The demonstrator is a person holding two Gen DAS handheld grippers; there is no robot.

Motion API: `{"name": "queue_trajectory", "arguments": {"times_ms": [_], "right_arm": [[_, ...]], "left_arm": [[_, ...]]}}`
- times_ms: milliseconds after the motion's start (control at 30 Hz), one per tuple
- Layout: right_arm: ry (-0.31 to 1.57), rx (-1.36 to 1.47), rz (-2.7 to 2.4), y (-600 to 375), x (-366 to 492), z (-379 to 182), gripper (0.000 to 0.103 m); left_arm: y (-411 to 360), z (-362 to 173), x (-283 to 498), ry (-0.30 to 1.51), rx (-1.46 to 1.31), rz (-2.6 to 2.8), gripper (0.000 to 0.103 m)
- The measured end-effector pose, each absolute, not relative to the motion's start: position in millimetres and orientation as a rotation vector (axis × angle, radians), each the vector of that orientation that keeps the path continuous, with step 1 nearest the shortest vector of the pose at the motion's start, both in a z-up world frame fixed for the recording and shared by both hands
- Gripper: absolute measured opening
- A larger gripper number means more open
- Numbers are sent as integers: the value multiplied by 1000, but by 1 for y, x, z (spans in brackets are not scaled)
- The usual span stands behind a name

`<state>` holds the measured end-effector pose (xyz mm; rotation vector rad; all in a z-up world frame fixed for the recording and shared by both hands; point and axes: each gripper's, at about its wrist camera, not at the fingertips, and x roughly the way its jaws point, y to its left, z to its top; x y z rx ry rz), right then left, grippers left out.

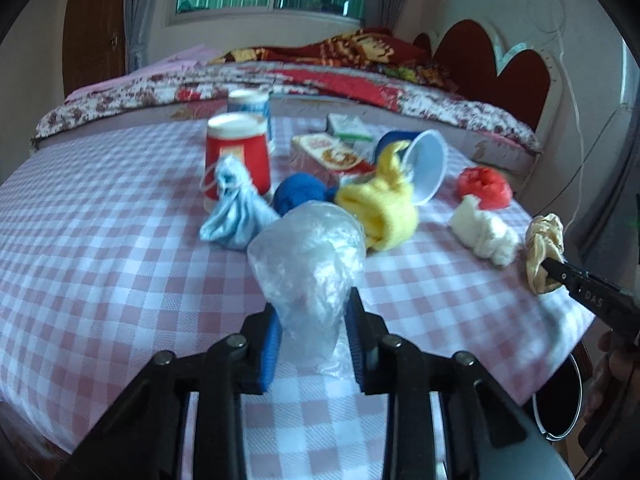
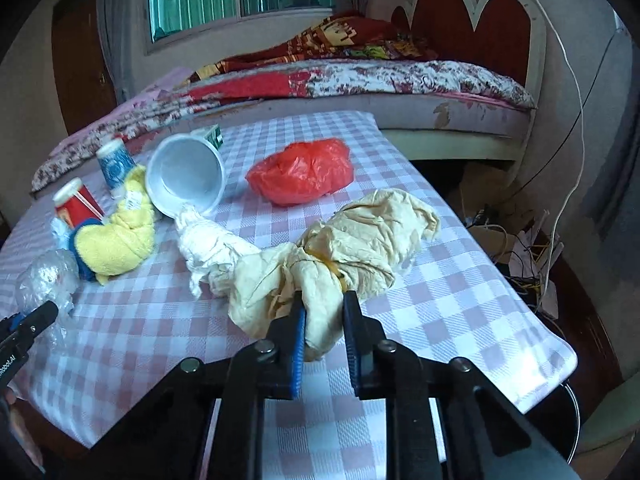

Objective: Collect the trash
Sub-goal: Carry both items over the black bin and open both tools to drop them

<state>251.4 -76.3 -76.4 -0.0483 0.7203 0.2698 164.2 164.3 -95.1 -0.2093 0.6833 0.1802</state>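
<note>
My left gripper (image 1: 312,312) is shut on a clear crumpled plastic bag (image 1: 308,256), over the pink checked tablecloth (image 1: 100,240). My right gripper (image 2: 324,312) is shut on a crumpled beige paper wad (image 2: 352,248) near the table's right edge; the wad also shows in the left wrist view (image 1: 542,248). The clear bag shows at the left of the right wrist view (image 2: 46,276).
On the cloth lie a white paper wad (image 2: 208,248), a red plastic bag (image 2: 300,172), a tipped white cup (image 2: 188,176), a yellow cloth (image 2: 116,236), a red cup (image 1: 238,156), a blue cup (image 2: 114,162), cartons (image 1: 328,152). A dark bin (image 1: 560,400) stands below the right edge. A bed lies behind.
</note>
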Motion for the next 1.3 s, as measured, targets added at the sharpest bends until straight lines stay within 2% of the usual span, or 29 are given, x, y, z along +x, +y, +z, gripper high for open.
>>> {"name": "queue_trajectory", "arguments": {"times_ms": [267,633,967,1300], "right_arm": [[623,-14,267,-111,204,-42,18],[563,5,157,-209,138,-28,18],[626,0,6,-301,100,-54,18],[726,-76,15,-358,106,-101,19]], "left_arm": [[124,-70,153,633,-172,94,31],[10,-54,148,622,-65,-179,31],[-108,-62,137,661,10,-434,31],[-199,-119,160,824,62,-585,31]]}}
